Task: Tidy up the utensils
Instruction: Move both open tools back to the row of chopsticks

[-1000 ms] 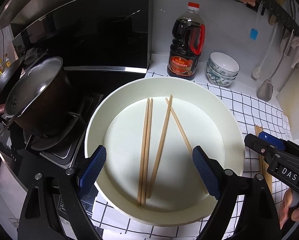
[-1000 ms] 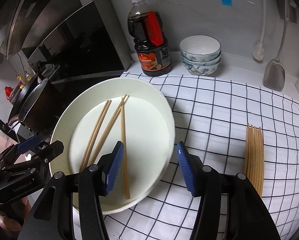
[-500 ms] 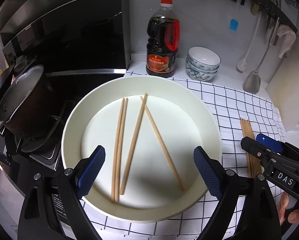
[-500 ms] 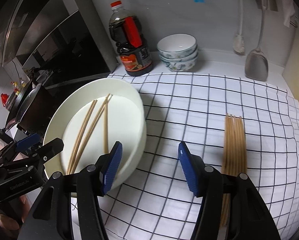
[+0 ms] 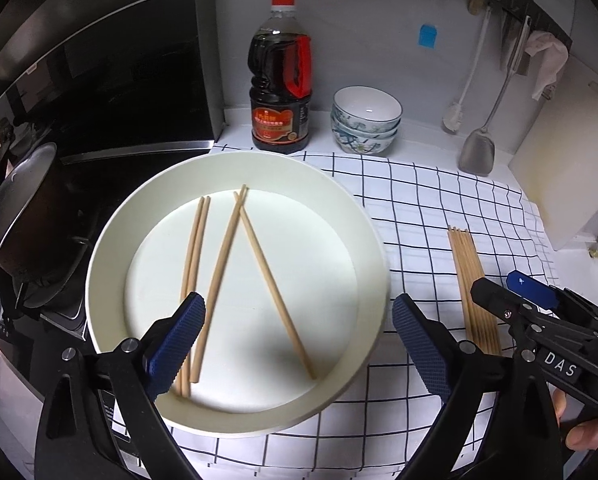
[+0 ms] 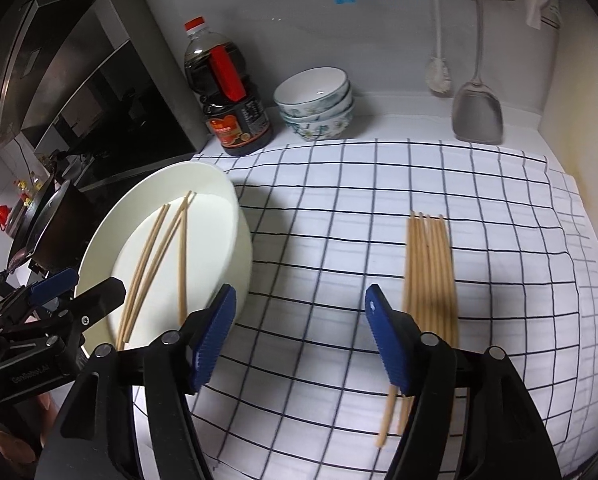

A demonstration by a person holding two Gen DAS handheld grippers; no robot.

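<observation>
a neat bundle of chopsticks [image 6: 431, 272] already lies on the checked cloth [image 6: 339, 240] near the tabletop's right edge, four loose chopsticks [image 5: 235, 272] remain in the white dish [image 5: 107, 272], and both the left gripper [image 5: 299, 344] and right gripper [image 6: 299, 336] have fingers opening, empty.

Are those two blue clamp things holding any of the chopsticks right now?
No. The left gripper and right gripper are both empty, jaws opening; four chopsticks lie in the basin.

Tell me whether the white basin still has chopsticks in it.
Yes. Four chopsticks lie loose inside the white basin; the rest sit bundled on the checked cloth.
</observation>
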